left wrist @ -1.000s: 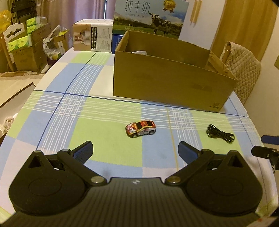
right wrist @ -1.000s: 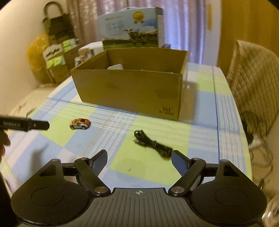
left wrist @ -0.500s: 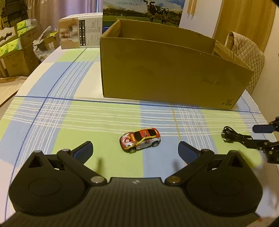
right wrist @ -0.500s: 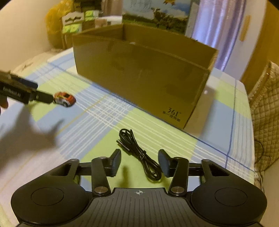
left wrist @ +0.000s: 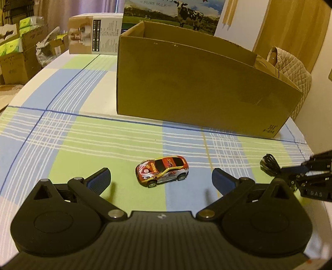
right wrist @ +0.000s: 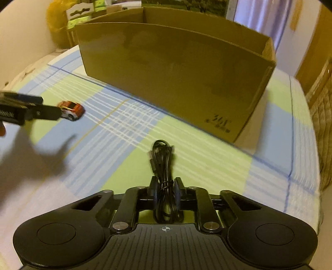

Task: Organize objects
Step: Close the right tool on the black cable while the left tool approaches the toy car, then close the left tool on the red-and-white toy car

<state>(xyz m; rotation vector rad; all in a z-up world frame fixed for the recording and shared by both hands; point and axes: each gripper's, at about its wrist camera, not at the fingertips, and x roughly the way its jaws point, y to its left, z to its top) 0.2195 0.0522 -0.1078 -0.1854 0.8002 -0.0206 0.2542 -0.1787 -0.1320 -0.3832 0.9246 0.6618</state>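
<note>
A red and yellow toy car [left wrist: 162,171] sits on the checked tablecloth, just ahead of my left gripper [left wrist: 161,180], which is open with the car between and slightly beyond its blue pads. The car also shows in the right wrist view [right wrist: 71,109], beside the left gripper's finger [right wrist: 44,112]. My right gripper [right wrist: 165,190] is shut on a bundled black cable [right wrist: 162,164], whose looped end sticks out forward. In the left wrist view the cable [left wrist: 268,165] lies at the right edge under the right gripper. A large open cardboard box [left wrist: 199,87] stands behind both.
A white product box [left wrist: 94,36] and a milk carton case [left wrist: 174,12] stand behind the cardboard box. A quilted chair back [left wrist: 290,68] is at the right. Stacked cartons [left wrist: 14,52] sit off the table's left. The table edge [right wrist: 319,187] runs close on the right.
My right gripper moved down onto the black cable and shut on it. My left gripper moved nearer to the toy car, still open.
</note>
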